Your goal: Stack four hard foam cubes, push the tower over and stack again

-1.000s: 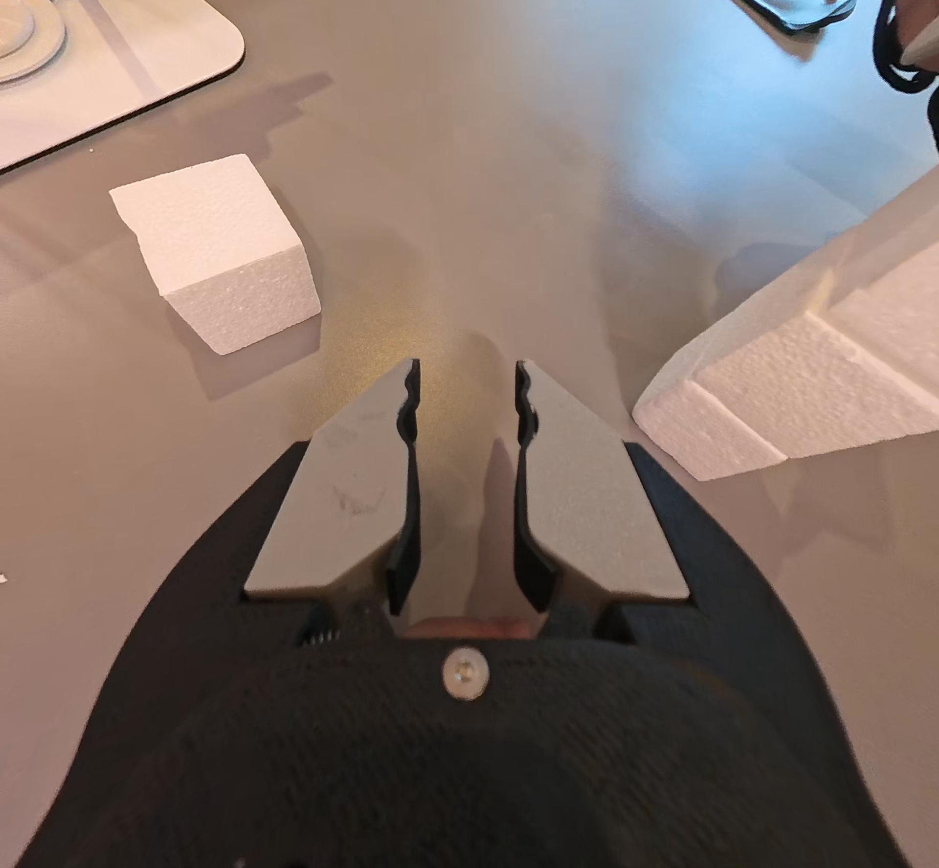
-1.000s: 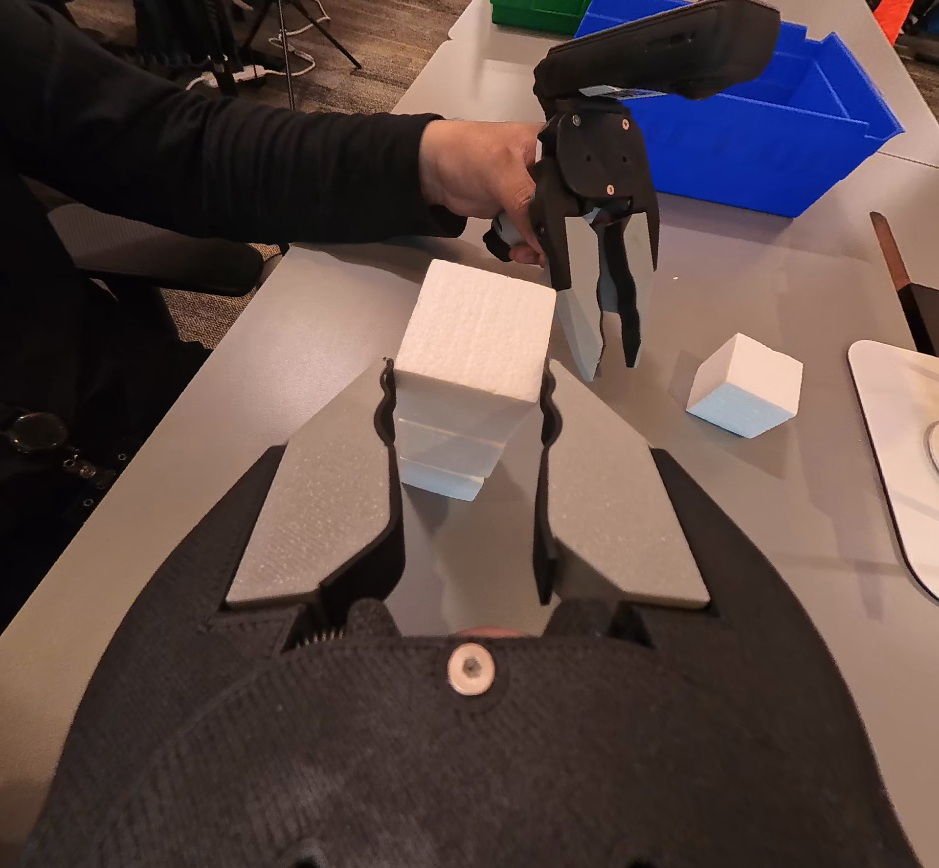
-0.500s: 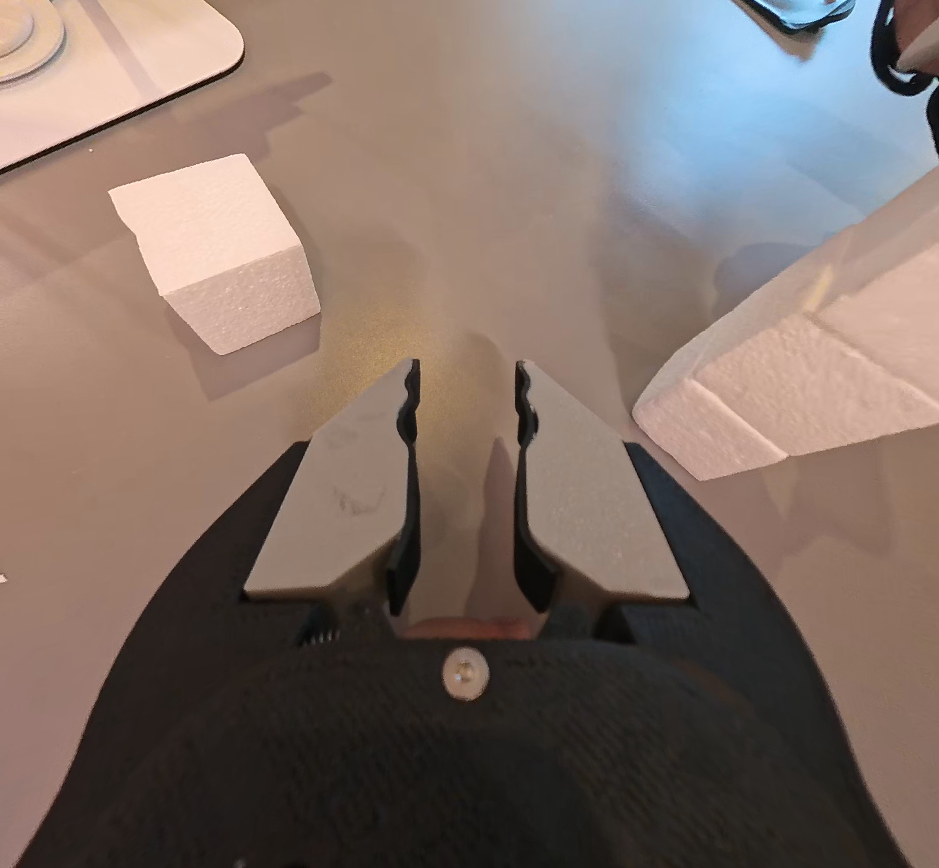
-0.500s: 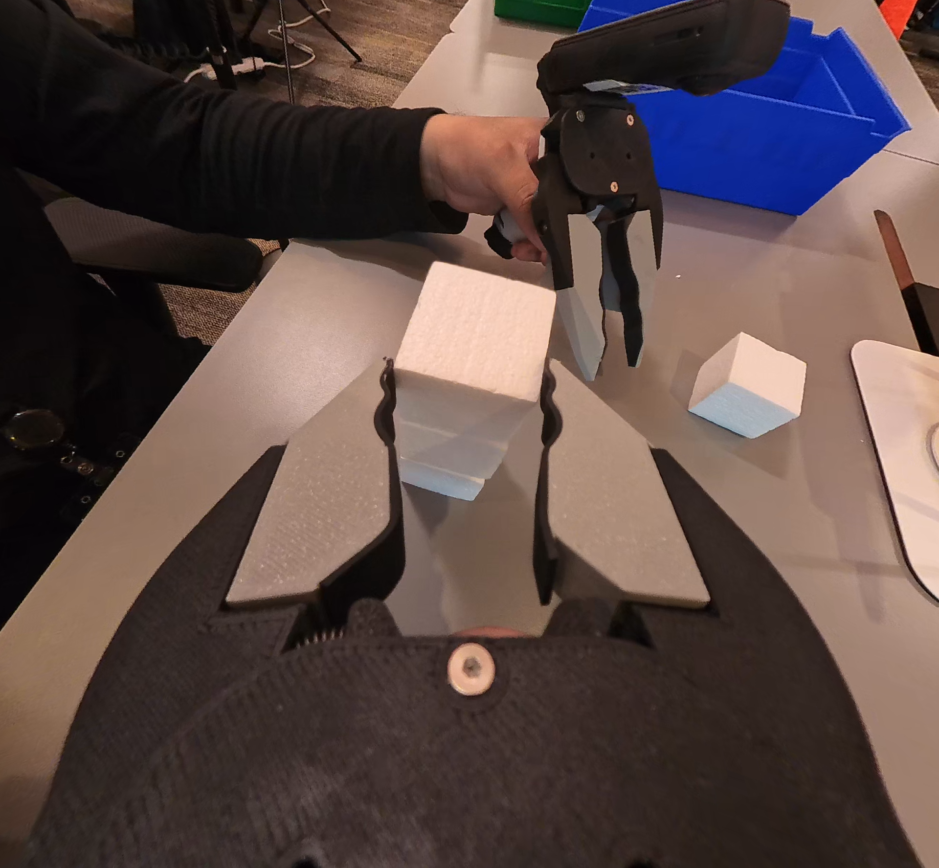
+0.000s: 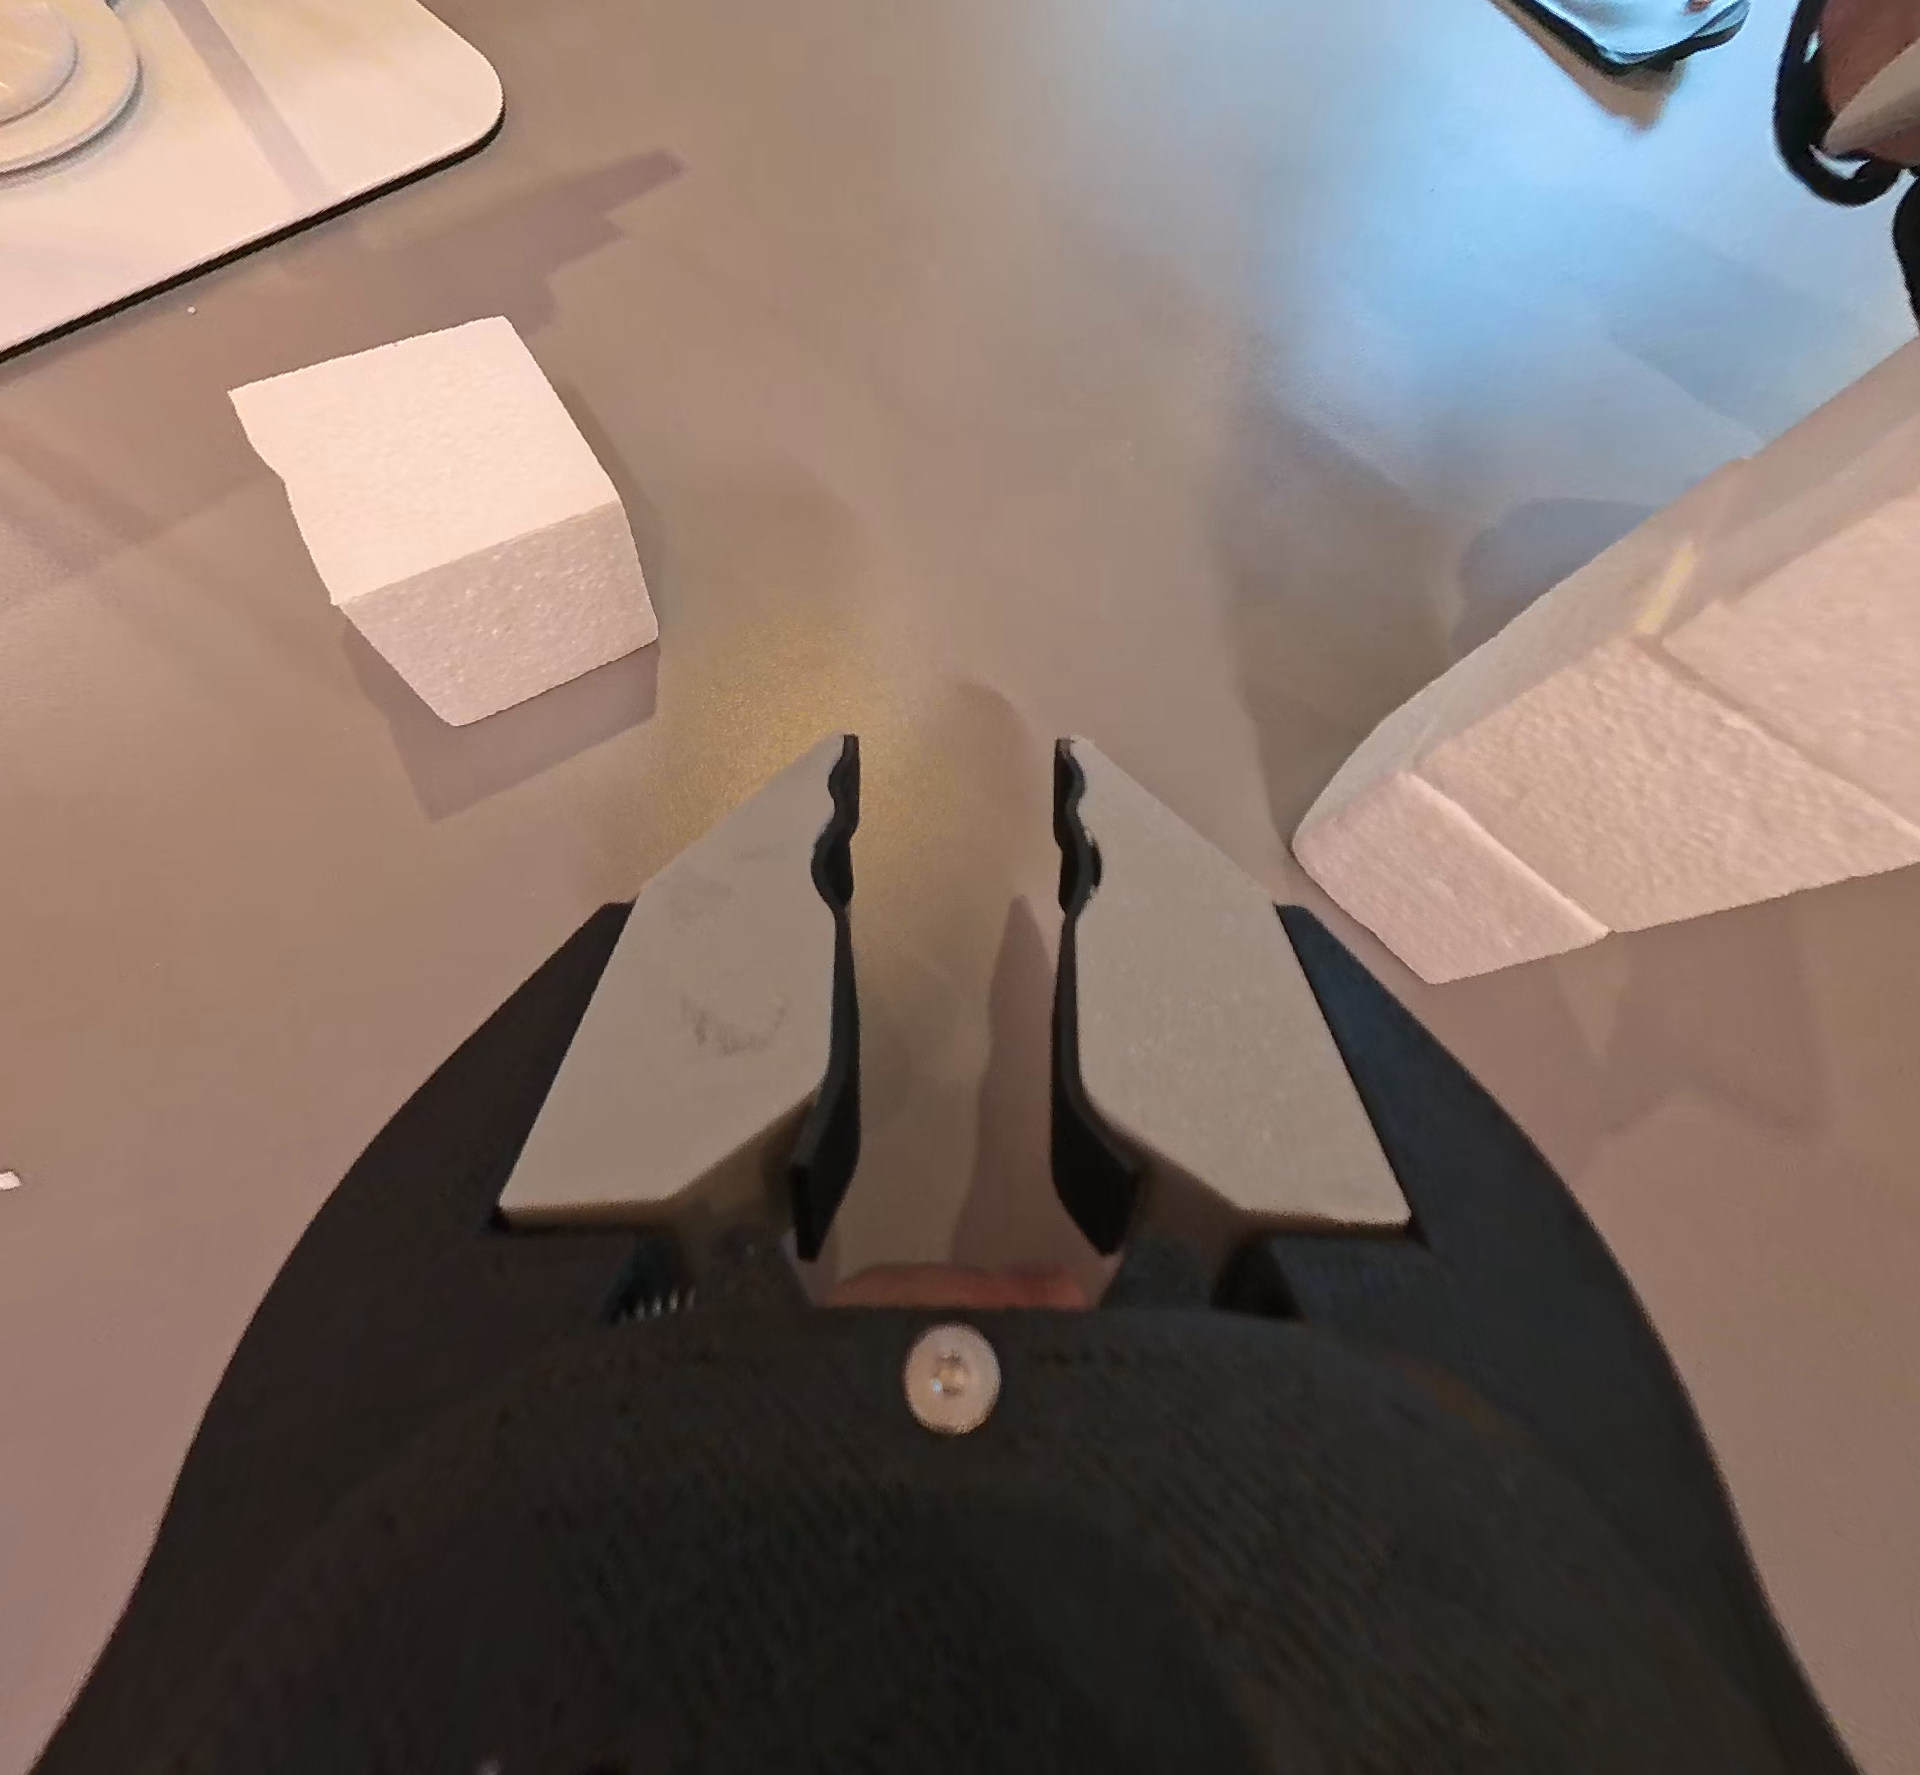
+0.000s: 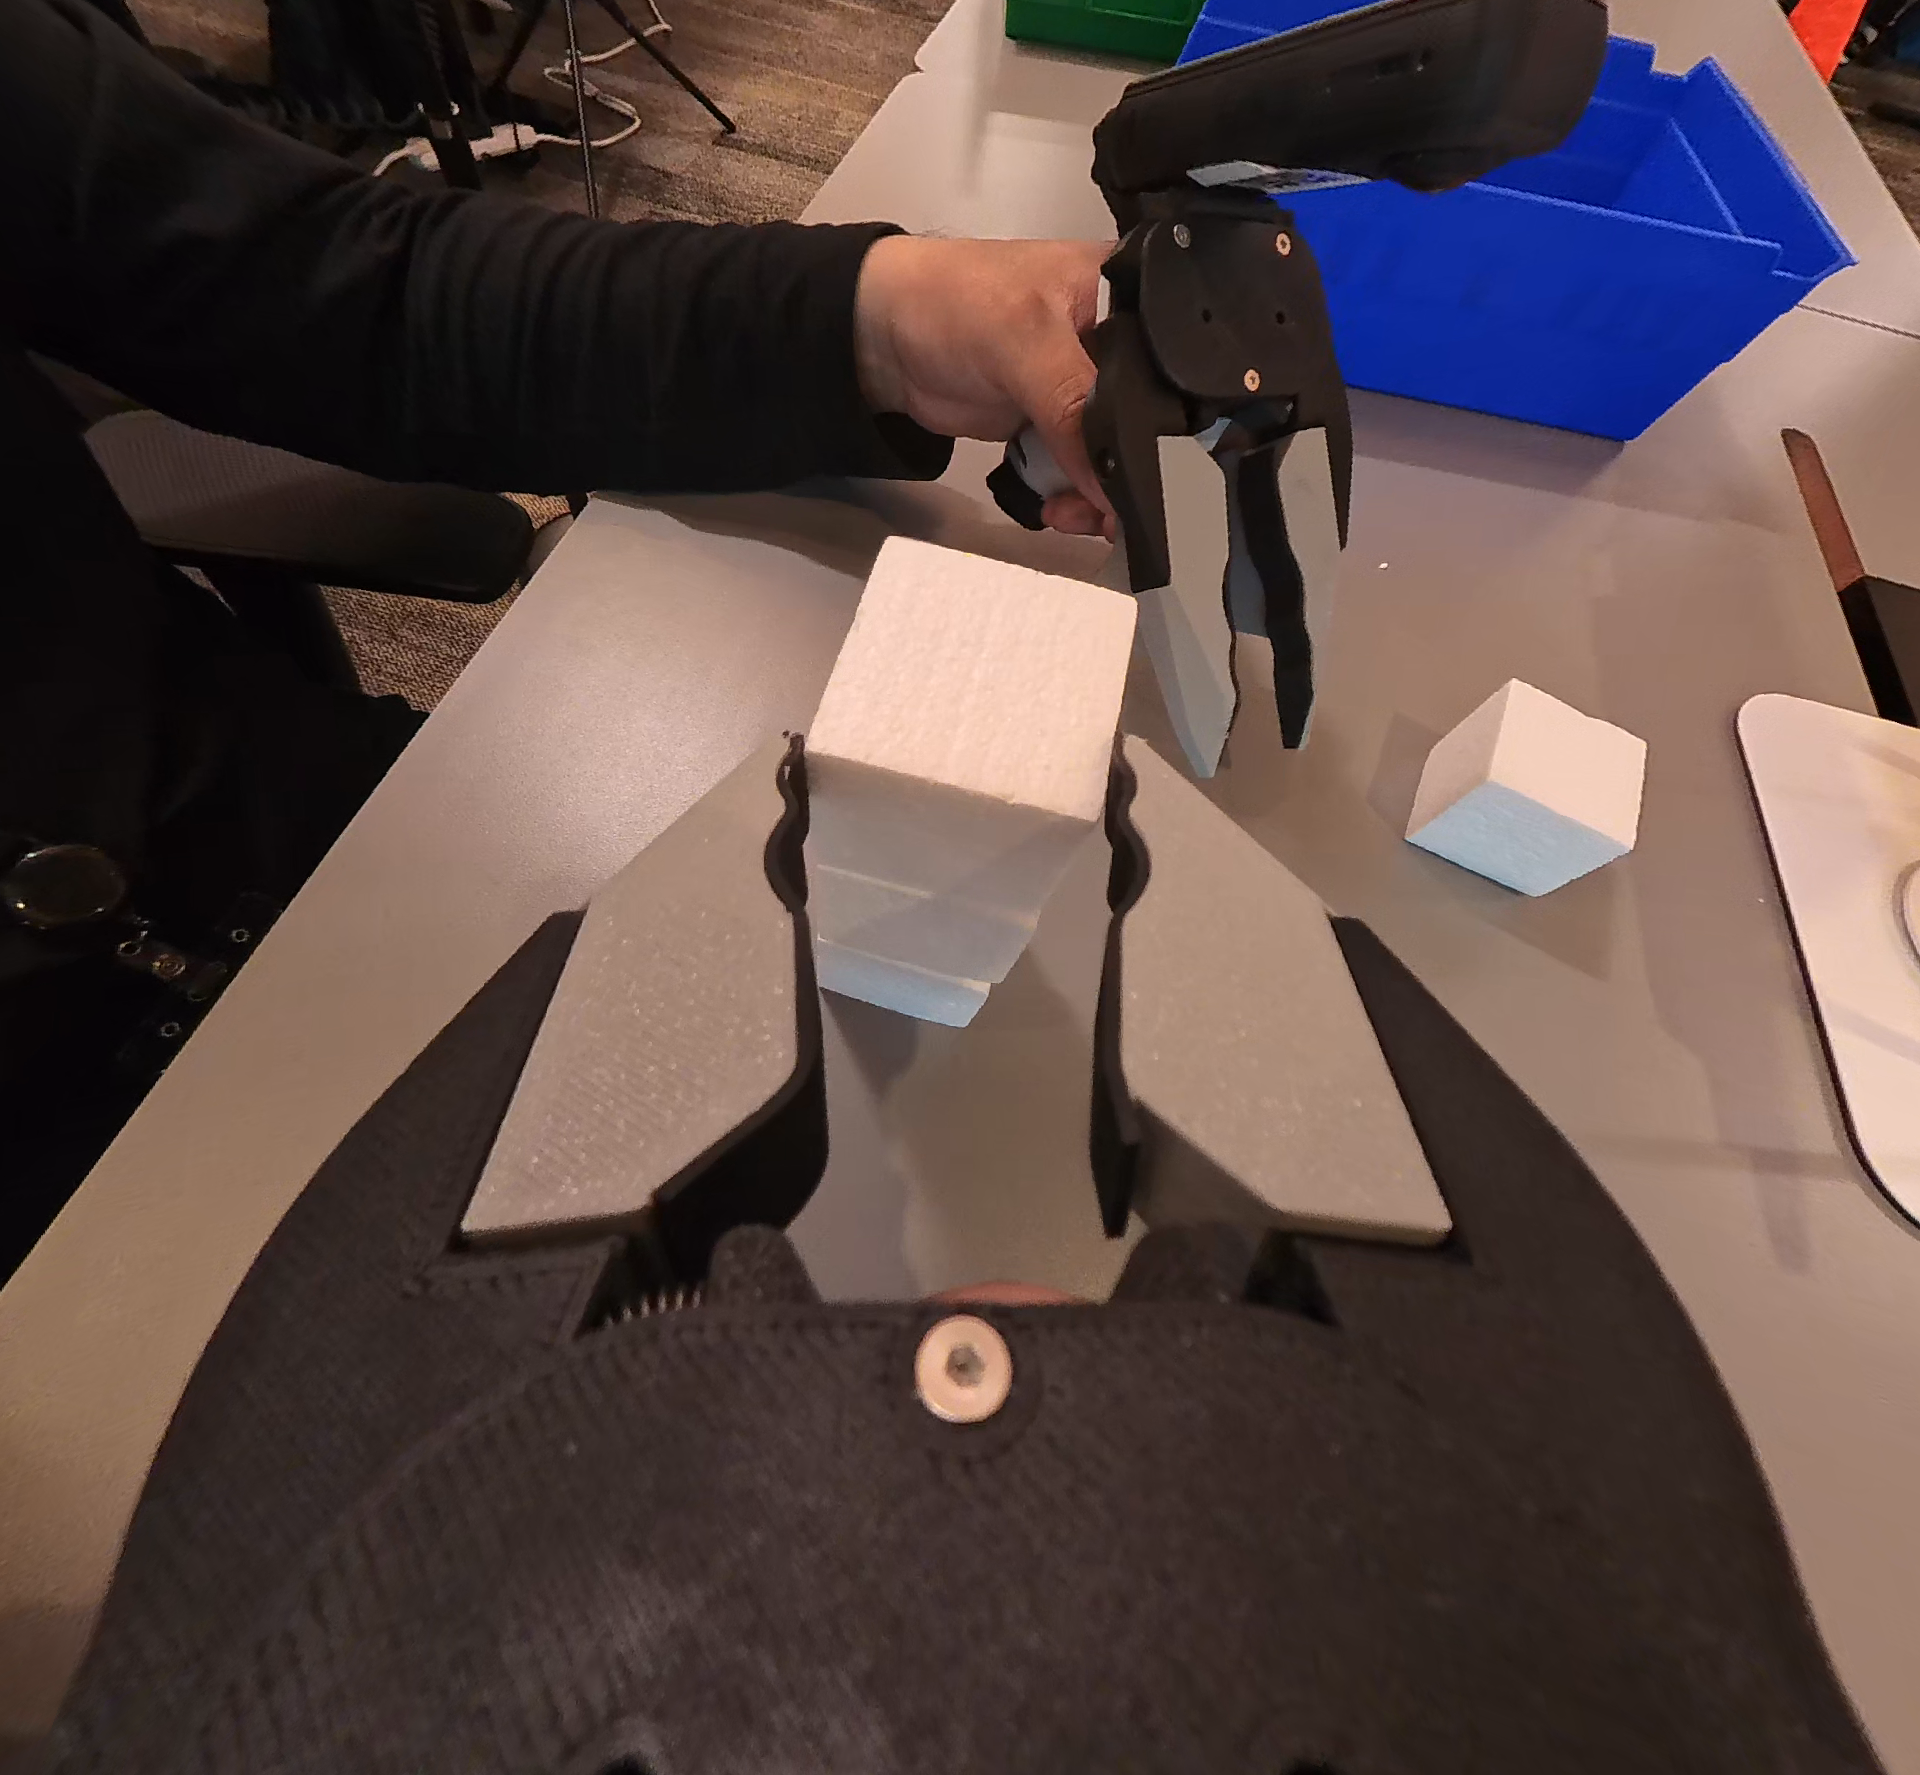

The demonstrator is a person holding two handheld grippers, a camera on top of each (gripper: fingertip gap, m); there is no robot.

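The right gripper (image 6: 956, 795) is clasping the top cube (image 6: 971, 676) of the stack (image 6: 925, 904). The left gripper (image 5: 956, 790) is hanging spread and empty, a loose cube (image 5: 447, 510) lying left of it. Lower cubes are partly hiding behind the fingers (image 6: 665, 1019).

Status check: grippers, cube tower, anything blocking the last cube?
Right gripper around the top cube of a three-high tower, grip unclear. Left gripper open, empty, above the table. Fourth cube loose, path clear.

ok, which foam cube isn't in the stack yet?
The lone cube on the table, right of the stack and near the white mat. The other three sit stacked between the right tongs.
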